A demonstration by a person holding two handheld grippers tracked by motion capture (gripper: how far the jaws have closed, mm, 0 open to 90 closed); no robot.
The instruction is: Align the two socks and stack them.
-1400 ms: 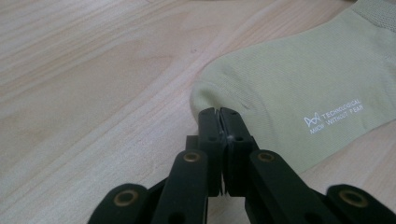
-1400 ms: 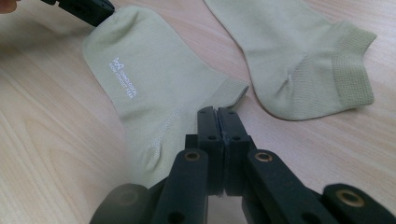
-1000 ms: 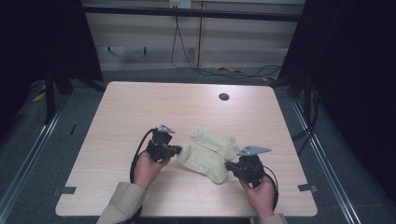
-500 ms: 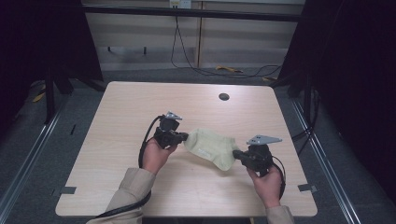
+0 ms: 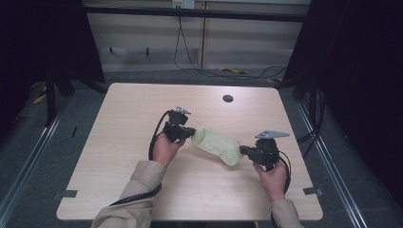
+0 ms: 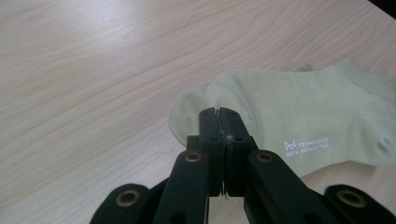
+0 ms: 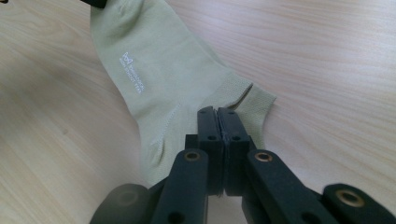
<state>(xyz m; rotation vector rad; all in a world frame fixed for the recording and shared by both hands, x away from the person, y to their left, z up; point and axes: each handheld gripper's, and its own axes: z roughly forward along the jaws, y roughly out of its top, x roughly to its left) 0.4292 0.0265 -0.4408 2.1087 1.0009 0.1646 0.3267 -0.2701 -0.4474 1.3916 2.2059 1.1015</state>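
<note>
A pale green sock (image 5: 216,142) with small white lettering hangs stretched between my two grippers over the middle of the wooden table (image 5: 119,180). My left gripper (image 5: 192,134) is shut on its toe end. In the left gripper view, the jaws (image 6: 218,112) pinch the rounded toe of the sock (image 6: 299,112), and a second layer of fabric peeks out behind it. My right gripper (image 5: 242,151) is shut on the cuff end. From the right gripper view, the jaws (image 7: 217,111) clamp the ribbed cuff of the sock (image 7: 159,70).
A dark round hole (image 5: 227,98) sits in the table near its far edge. Black cables trail from both grippers toward the person's sleeves. Dark curtains and metal frame rails flank the table.
Two separate sock shapes lay between the grippers a second ago. The grippers have since moved apart and away from the person, pulling the fabric into one stretched strip.
</note>
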